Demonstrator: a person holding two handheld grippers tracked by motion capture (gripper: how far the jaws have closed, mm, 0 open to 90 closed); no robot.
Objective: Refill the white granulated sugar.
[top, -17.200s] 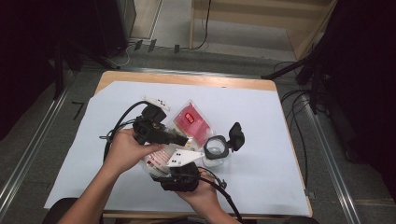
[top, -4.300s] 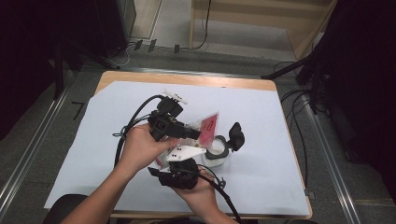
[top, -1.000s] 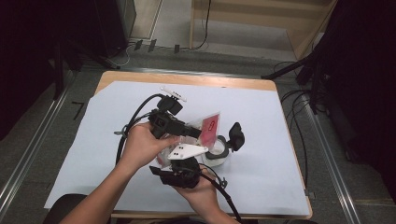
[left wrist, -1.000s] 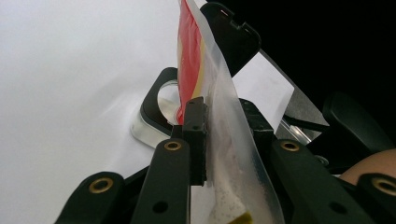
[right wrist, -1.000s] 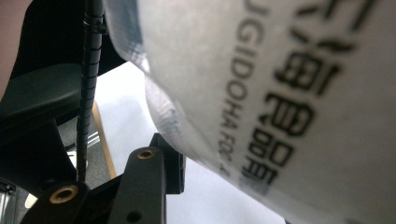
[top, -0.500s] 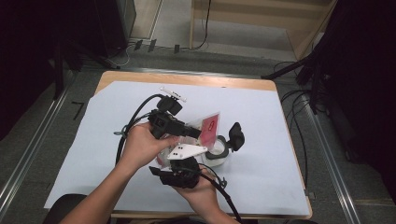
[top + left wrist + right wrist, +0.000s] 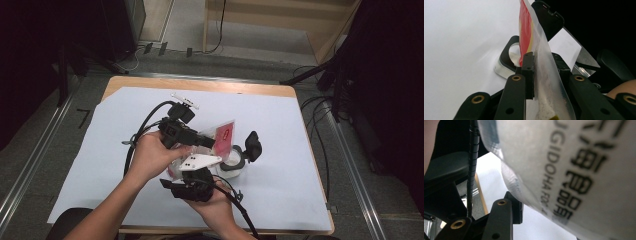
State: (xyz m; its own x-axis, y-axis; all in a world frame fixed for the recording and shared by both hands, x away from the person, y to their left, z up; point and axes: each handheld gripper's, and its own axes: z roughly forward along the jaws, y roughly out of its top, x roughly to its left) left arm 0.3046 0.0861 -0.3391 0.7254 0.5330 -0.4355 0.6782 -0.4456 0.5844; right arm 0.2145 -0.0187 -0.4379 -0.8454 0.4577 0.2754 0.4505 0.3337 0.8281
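Note:
My left gripper (image 7: 209,142) is shut on a clear pouch with a red printed end (image 7: 225,131) and holds it upright on edge. In the left gripper view both pads (image 7: 529,72) press the pouch (image 7: 541,47). Just behind it stands a small round container with a black rim (image 7: 506,58), its black lid (image 7: 547,17) flipped open. From above, the container (image 7: 234,161) and the lid (image 7: 253,145) sit right of both hands. Close to the front edge, my right gripper (image 7: 186,170) is shut on a white packet with black print (image 7: 574,170). One finger (image 7: 506,212) shows under the packet.
A large white paper sheet (image 7: 280,200) covers the wooden table (image 7: 200,85). Black cables (image 7: 145,125) trail from both grippers. Dark equipment and loose cables stand on the floor to the right (image 7: 345,100).
In the earliest frame the red pouch lay flat on the paper; now the left gripper holds it upright by the container. Over the last second nothing has visibly moved.

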